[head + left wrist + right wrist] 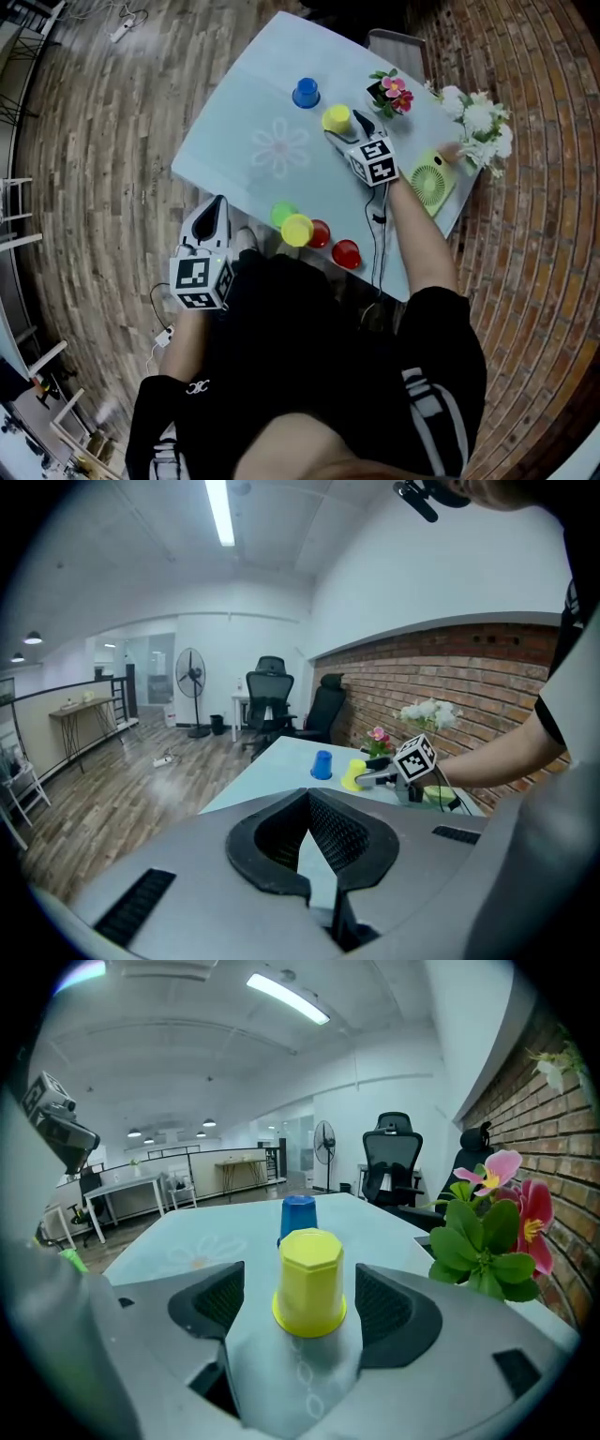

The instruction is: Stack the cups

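An upside-down yellow cup [309, 1283] stands on the pale blue table [234, 150] between the jaws of my right gripper [300, 1286]. A gap shows on each side of it, so the gripper is open. A blue cup [298, 1215] stands upside down just beyond it. In the head view the yellow cup [337, 118] and blue cup [306, 92] are at the far side, with the right gripper [345, 129] at the yellow one. At the near edge a green cup [281, 214], another yellow cup [297, 230] and two red cups [319, 233] [346, 253] sit together. My left gripper [218, 204] hangs off the table's near left edge, shut and empty.
A potted pink flower [391, 94] stands right of the far yellow cup. A green desk fan [431, 180] and white flowers [478, 127] are at the right edge. Office chairs [272, 694] and a standing fan [190, 672] are beyond the table.
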The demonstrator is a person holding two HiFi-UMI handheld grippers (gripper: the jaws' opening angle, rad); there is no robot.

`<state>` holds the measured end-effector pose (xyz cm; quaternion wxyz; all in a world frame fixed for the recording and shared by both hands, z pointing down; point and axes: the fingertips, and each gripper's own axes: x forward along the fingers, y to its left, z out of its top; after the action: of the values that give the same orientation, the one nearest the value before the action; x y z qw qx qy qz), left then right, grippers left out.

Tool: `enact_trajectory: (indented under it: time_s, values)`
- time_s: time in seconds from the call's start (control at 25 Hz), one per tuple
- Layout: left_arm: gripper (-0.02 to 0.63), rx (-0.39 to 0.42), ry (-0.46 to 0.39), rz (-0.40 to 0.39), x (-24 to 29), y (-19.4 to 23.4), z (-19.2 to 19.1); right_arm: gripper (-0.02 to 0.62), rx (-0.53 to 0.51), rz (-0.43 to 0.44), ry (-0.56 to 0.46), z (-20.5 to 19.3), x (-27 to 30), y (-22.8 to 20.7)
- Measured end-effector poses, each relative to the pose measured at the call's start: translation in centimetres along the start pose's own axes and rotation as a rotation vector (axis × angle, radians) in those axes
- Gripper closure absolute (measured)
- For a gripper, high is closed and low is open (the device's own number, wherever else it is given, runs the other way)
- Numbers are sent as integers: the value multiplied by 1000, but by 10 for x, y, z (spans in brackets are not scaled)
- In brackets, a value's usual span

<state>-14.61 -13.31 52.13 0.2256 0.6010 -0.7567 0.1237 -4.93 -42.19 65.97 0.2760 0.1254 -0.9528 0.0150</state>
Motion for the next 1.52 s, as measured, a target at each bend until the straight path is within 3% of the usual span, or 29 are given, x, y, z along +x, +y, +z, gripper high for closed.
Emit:
enact_trajectory:
  time_s: [0.12,0.2,0.36,0.84,1.28,1.52]
  values:
    - [603,0,-3,8,-5,3,0,247,2,-13,5,-1,4,-1]
    - [603,0,-4,16,-7,7,0,310,-9,-34,-1,1,6,-4]
    - [603,-5,4,20,-7,7,-5,379,-22,-67,-7,2,5,-9]
    - [603,15,-20,-38,-8,-9,5,383,3,-102,-98,34,-40,-11]
    - [603,75,-83,-190,-6,-52,35,385,-40,-186,-251,94,-151,5]
    - [603,108,-142,-270,-13,-70,55,383,-91,-236,-288,113,-207,35]
